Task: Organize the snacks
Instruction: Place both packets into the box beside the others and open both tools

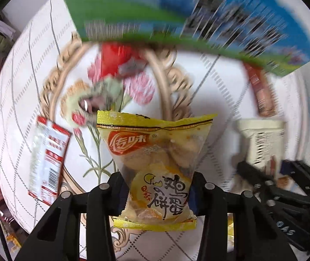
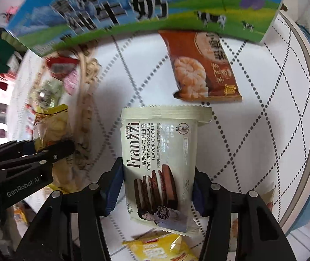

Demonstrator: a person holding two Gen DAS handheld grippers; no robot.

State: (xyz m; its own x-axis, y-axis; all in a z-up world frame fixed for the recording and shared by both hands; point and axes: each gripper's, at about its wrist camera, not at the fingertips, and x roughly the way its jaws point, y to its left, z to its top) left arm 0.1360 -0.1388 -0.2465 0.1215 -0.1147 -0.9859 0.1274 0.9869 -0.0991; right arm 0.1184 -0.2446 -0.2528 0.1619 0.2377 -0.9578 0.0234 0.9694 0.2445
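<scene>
A: Right, status? How far along am I?

B: Midway at best, I'd judge. My left gripper point(image 1: 157, 187) is clamped on the yellow pack point(image 1: 155, 163), held up off the cloth point(image 1: 209, 82). My right gripper point(image 2: 155, 184) is clamped on the cookie pack point(image 2: 161, 169), also lifted. Neither is put down yet.

A: Where do they go?

B: Probably the milk box point(image 2: 133, 6), straight ahead of both tongs, past the fingertips. I can't see inside it, so nothing counts as sorted.

A: What's left loose?

B: Brown pack point(image 2: 200, 69) ahead and right of the right tongs, near the box. Red-white pack point(image 1: 46, 158) lying left of the left tongs. Another yellow pack point(image 2: 161, 248) under the right tongs, near edge.

A: Counts?

B: Yellow packs two, cookie pack one, brown one, red-white one, box one. There's a blurred red thing near the box on the left; can't tell if that's a snack or the cloth print.
</scene>
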